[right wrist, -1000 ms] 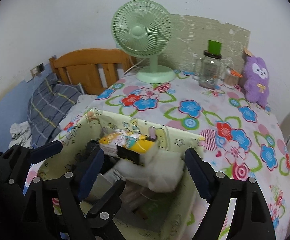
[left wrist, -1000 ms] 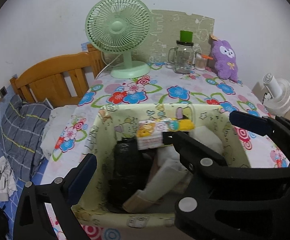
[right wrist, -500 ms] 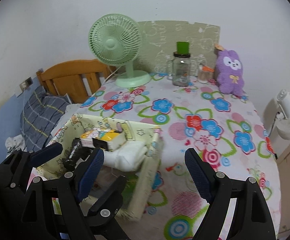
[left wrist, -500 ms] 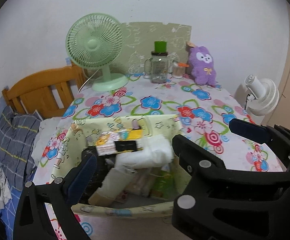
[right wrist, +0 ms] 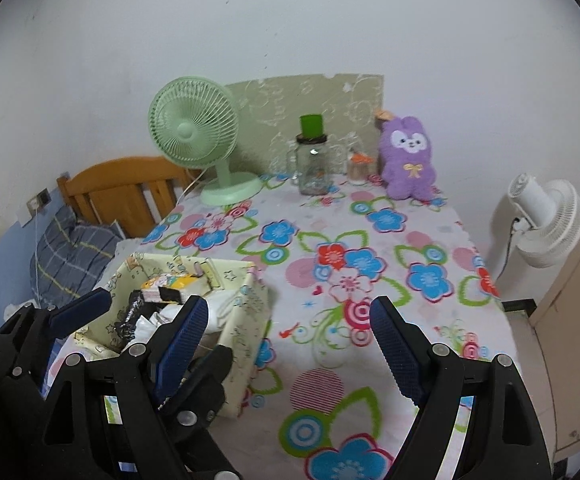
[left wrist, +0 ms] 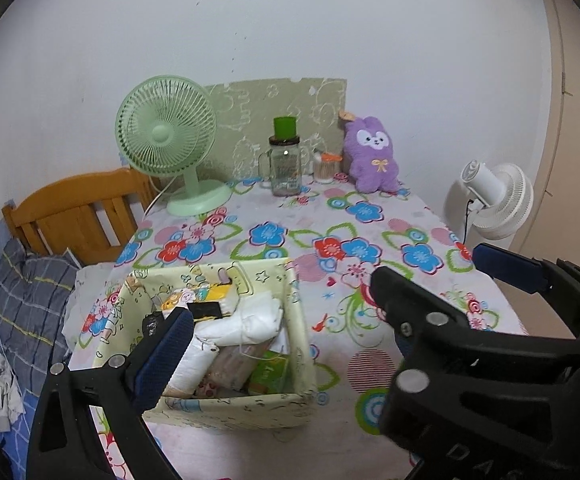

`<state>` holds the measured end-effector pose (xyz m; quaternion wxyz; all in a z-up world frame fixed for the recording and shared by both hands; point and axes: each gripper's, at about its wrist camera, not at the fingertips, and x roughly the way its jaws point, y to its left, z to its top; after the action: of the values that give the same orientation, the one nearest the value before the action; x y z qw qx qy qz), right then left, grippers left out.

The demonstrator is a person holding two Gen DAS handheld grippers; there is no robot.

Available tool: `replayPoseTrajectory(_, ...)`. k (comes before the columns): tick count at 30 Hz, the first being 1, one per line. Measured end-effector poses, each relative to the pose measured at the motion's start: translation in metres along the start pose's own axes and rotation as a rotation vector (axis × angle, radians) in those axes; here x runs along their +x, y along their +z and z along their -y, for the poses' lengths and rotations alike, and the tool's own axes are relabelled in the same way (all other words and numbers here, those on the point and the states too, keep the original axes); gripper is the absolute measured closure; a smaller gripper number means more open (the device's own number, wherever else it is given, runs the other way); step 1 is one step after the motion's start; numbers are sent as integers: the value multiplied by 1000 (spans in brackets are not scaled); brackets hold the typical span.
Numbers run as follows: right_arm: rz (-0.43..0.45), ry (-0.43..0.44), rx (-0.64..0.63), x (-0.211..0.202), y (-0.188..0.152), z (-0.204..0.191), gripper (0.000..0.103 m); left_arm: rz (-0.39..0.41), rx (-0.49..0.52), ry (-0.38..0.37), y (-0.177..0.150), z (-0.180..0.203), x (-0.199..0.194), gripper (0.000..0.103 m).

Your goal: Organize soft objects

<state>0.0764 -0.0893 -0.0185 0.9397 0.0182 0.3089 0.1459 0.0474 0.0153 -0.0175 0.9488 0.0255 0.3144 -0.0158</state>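
Left wrist view shows the fabric bin (left wrist: 226, 404) sitting at the near-left edge of the flowered surface (left wrist: 370, 216), packed with soft things: a white padded bundle (left wrist: 250, 318), a yellow cartoon-print pack (left wrist: 194, 294) perched on top, and a dark roll (right wrist: 130, 316) that shows better from the right wrist. The pile stands about level with the rim, so the top pack could slide out if the bin is bumped or tilted. The bin's floppy walls give little hold, and its near-left corner lies close to the surface edge above the bed, where a nudge might tip it off.

Both claws hang above, empty. The left claw (left wrist: 330, 304) is spread wide, one finger over the bin's left side. The right claw (right wrist: 286, 332) is also wide, one finger over the bin's right wall, the other over bare cloth.

The purple plush rabbit (left wrist: 372, 156) sits at the far edge, seemingly the soft item left to collect. It is just beside a glass jar (left wrist: 286, 168) and a small container (left wrist: 326, 166); a careless reach could knock those over. The green fan (left wrist: 170, 136) stands well apart.
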Motion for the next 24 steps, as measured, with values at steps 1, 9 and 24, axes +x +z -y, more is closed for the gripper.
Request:
replayPoseTrajectory(1, 9, -8, 4, -6, 0, 4, 18, 5, 3, 0, 0, 3, -3, 1)
replayPoseTrajectory(9, 71, -59, 28, -44, -6, 27, 17, 47, 21, -3, 2, 20, -28, 1)
replayPoseTrajectory(24, 179, -149, 116, -105, -13, 59, 12, 142, 3, 33, 3, 15, -71, 0)
